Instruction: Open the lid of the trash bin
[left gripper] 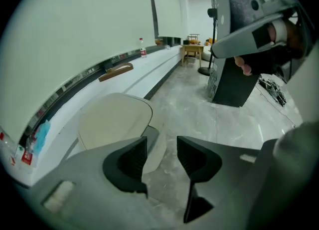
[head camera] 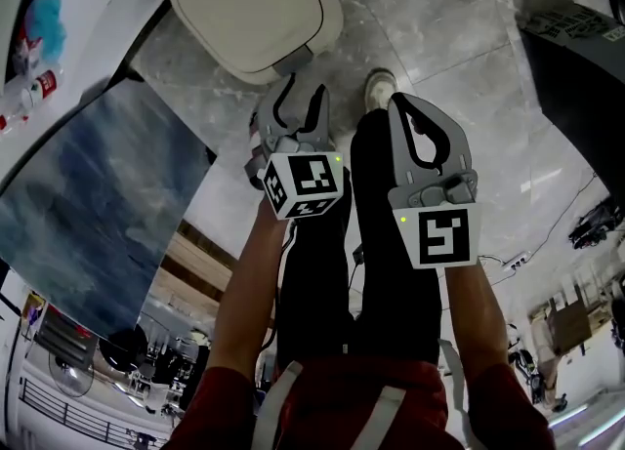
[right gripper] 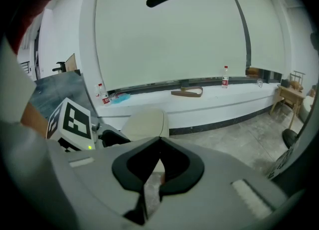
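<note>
The trash bin stands on the floor by the white wall, its cream lid down flat. The lid also shows in the left gripper view and in the right gripper view. My left gripper hangs just before the lid's front edge, jaws open. That rim and bare floor show through the gap, and nothing is pressed between the pads. My right gripper hovers to the right over the person's dark trouser leg. Its tips meet, so it is shut and empty.
A white shoe stands on the grey marble floor right of the bin. A tall black cabinet is further right. A blue-grey painted panel leans at the left. The white wall ledge carries bottles and a wooden piece.
</note>
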A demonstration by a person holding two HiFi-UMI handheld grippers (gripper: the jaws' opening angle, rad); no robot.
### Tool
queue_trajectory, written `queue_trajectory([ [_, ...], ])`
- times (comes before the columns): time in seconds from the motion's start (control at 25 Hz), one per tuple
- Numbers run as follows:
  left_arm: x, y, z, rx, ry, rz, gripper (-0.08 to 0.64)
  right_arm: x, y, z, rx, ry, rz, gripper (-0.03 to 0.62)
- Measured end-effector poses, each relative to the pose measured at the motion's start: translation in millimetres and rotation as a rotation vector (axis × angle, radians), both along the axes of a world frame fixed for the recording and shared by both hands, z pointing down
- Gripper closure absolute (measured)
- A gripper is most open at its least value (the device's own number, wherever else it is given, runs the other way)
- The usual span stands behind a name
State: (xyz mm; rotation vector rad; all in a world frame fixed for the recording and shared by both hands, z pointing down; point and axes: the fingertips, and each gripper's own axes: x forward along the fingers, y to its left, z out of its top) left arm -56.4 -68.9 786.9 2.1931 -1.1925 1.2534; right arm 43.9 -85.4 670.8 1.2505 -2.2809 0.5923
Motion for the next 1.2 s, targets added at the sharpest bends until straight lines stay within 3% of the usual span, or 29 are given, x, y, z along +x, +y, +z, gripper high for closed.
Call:
queue_trajectory([
  [0.56, 5.2, -5.9, 29.5, -0.013, -0.254, 0.227, 0.324, 5.3, -5.2, 8.2, -0.015, 0.004, 0.002, 0.592],
  [0.88, 6.3, -6.0, 31.9, 0.001, -0.268, 0.223, 0.322, 5.6, -4.7, 9.8, -0.026, 0.011, 0.002, 0.593],
  [1.2, 7.9, -1.9, 36.8, 0.022, -0.296, 0.282, 0.291, 0.0, -5.3, 11.5, -0.025, 0.006, 0.002, 0.594],
])
